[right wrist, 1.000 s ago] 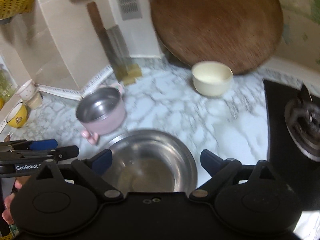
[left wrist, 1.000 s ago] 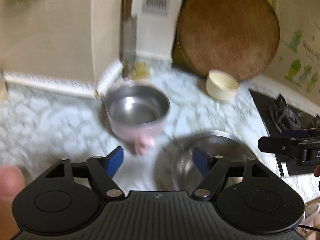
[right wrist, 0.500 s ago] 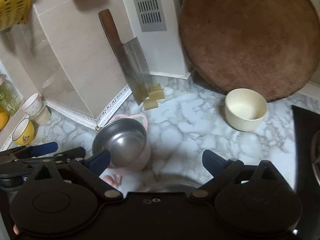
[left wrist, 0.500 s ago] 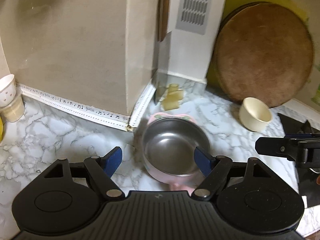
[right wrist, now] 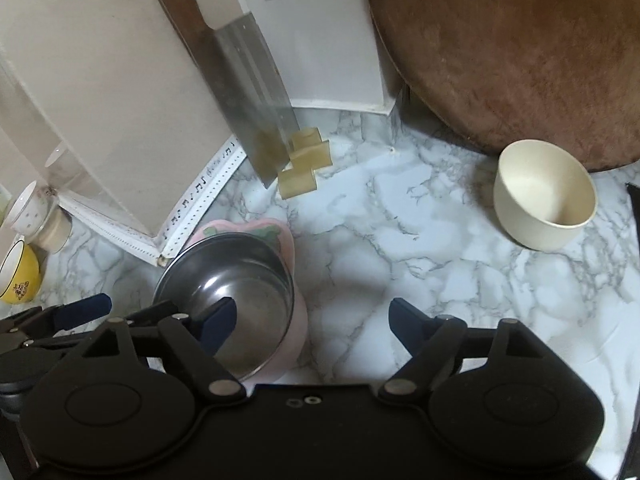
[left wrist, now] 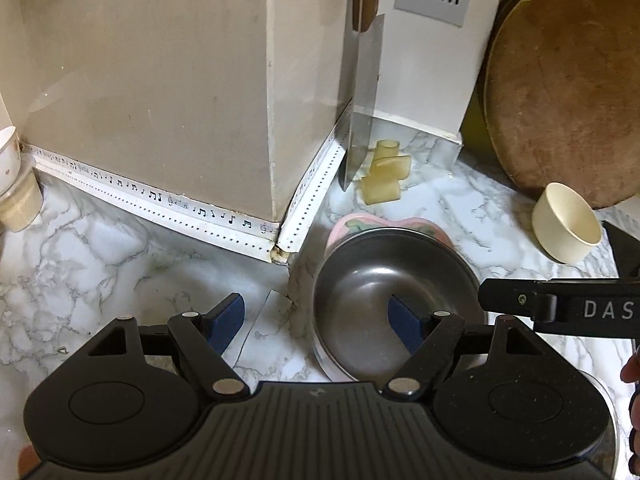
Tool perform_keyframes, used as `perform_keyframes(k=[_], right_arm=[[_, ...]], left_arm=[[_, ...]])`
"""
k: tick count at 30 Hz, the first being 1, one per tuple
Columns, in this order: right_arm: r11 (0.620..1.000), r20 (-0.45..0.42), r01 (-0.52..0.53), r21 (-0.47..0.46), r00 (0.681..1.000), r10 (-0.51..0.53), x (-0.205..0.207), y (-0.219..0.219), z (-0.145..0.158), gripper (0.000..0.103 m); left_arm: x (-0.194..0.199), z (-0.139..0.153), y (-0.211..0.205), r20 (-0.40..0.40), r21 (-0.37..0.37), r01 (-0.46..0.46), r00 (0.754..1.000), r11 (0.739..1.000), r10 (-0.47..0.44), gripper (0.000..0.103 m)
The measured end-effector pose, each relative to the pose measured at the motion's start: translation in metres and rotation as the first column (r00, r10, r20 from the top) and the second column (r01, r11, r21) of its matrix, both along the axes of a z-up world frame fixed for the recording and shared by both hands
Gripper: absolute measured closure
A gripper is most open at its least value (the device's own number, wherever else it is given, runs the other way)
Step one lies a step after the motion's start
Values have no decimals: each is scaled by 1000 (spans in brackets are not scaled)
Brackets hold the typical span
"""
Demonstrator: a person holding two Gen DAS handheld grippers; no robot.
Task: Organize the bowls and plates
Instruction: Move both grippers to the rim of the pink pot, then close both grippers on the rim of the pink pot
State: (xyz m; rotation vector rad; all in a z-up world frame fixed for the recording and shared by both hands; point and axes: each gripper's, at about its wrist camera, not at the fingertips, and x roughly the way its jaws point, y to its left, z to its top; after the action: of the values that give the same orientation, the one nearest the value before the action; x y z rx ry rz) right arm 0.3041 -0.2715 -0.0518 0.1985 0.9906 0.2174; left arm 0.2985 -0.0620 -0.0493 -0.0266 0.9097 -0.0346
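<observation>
The left tool (left wrist: 320,322) hangs low over the marble bench (left wrist: 100,248) with its blue-tipped fingers spread wide and nothing between them. Its right fingertip sits over the inside of the steel-lined pink bowl (left wrist: 384,292), while the left fingertip is outside the rim, over bare bench; whether either tip touches the bowl cannot be told. In the left wrist view the bowl stands upright at about 5 o'clock from the cleaver (left wrist: 360,112), which leans blade-down against the wall corner. A few pale yellow blocks (left wrist: 384,176) lie just beside the blade tip.

The right tool (right wrist: 310,322) is also spread wide and holds nothing. Its left fingertip overlaps the pink bowl (right wrist: 240,280) in the right wrist view, and its right fingertip is over open bench (right wrist: 400,240). The cream bowl (right wrist: 544,196) stands upright at 2 o'clock from this tool, well apart from the pink bowl, near the foot of the round wooden board (right wrist: 520,40) leaning on the wall. At 9 o'clock, by the left edge, a yellow cup (right wrist: 18,276) and a small white cup (right wrist: 30,208) stand near each other. The left tool (right wrist: 100,312) shows there too, low at the pink bowl's left side.
</observation>
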Motion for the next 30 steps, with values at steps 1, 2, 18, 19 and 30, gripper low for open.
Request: perform_keyframes(k=[1, 2, 18, 19, 30], right_arm=[[1000, -4, 2, 0, 1000, -2, 2, 1, -2, 23], [1000, -11, 4, 2, 1000, -3, 4, 1, -5, 23], [999, -68, -39, 27, 997, 41, 23, 15, -28, 65], [999, -68, -42, 27, 997, 44, 23, 16, -29, 70], [998, -49, -57, 12, 997, 57, 20, 19, -30, 90]], left_arm=[[2, -2, 0, -3, 1, -3, 1000, 1000, 3, 24], [4, -4, 0, -7, 4, -4, 1000, 1000, 4, 24], [24, -31, -2, -81, 14, -11, 997, 1000, 12, 68], [24, -32, -2, -84, 13, -12, 996, 1000, 13, 69], [24, -33, -5, -97, -3, -3, 995, 1000, 2, 92]])
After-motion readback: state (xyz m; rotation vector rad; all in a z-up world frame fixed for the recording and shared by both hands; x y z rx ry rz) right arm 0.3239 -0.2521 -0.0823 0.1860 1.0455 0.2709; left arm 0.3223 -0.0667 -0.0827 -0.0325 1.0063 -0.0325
